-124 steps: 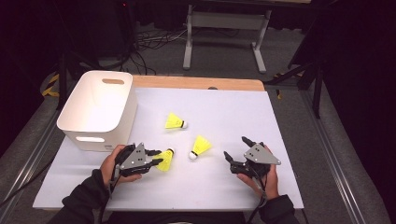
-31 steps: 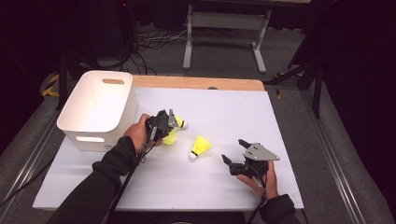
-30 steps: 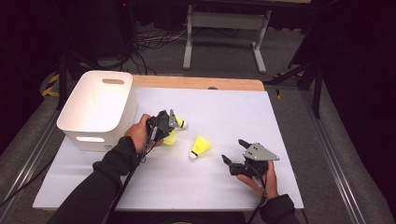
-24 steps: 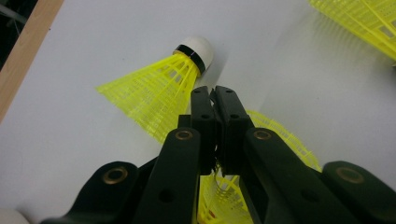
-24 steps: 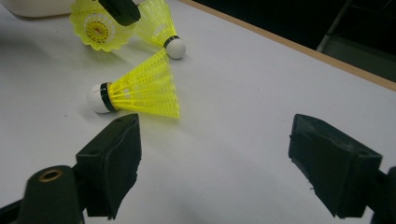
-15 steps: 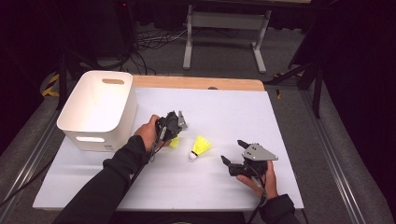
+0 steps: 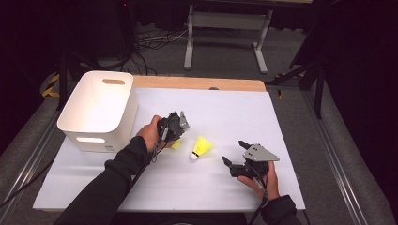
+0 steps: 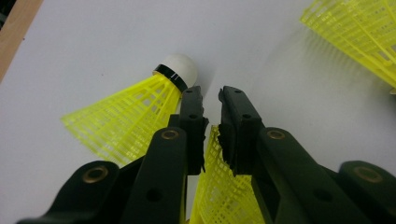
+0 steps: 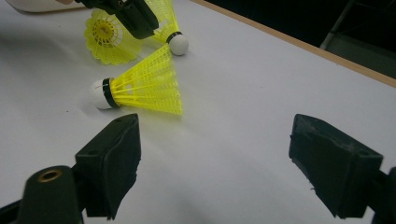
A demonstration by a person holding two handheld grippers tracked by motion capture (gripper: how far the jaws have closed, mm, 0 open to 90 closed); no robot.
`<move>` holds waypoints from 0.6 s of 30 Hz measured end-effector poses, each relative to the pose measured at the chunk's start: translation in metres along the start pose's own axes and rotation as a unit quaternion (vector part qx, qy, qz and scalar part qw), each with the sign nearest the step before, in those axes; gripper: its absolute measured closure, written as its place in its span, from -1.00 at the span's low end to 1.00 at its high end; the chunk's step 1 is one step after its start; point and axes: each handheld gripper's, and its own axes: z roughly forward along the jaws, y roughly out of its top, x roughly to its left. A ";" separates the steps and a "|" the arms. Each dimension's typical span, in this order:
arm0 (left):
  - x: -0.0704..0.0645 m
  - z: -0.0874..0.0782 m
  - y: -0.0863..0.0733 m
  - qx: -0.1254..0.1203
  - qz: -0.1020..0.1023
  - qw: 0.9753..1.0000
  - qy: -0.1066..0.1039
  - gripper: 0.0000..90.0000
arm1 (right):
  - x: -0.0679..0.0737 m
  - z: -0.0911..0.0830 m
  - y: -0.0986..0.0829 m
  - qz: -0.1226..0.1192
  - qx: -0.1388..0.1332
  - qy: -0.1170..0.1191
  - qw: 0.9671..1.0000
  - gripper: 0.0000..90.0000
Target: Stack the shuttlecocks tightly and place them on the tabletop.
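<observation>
Three yellow shuttlecocks with white corks are on or over the white table sheet (image 7: 281, 122). My left gripper (image 7: 174, 136) (image 8: 210, 93) is shut on the mesh skirt of one shuttlecock (image 8: 215, 191) (image 7: 176, 144), held near the table's middle. Just ahead of its jaws a second shuttlecock (image 8: 126, 116) lies on its side. The third shuttlecock (image 7: 201, 146) (image 9: 140, 88) lies between the two hands. My right gripper (image 7: 233, 151) (image 9: 212, 140) stands open at the front right with nothing in it, facing that shuttlecock. The left gripper (image 9: 126, 14) shows beyond it.
A white plastic bin (image 7: 96, 112) with handle slots stands at the table's left. A wooden strip (image 7: 202, 83) runs along the far edge. Dark floor, cables and a metal stand (image 7: 225, 21) lie beyond the table.
My left gripper has carried its shuttlecock from the front left up toward the middle, over the far shuttlecock. The right gripper has stayed put and open.
</observation>
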 end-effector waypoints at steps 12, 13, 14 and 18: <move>0.001 -0.014 0.000 -0.022 0.002 1.000 0.011 0.59 | 0.000 0.000 0.000 -0.001 0.000 -0.002 1.000 -0.60; 0.001 -0.015 -0.001 -0.023 0.002 1.000 0.012 0.60 | 0.000 0.000 0.000 -0.001 0.000 -0.001 1.000 -0.60; 0.001 -0.016 -0.001 -0.025 0.000 1.000 0.011 0.60 | 0.001 0.000 0.000 -0.001 0.000 -0.001 1.000 -0.60; 0.002 -0.019 -0.002 -0.029 -0.003 1.000 0.010 0.59 | 0.000 0.000 0.000 -0.001 -0.001 -0.002 1.000 -0.60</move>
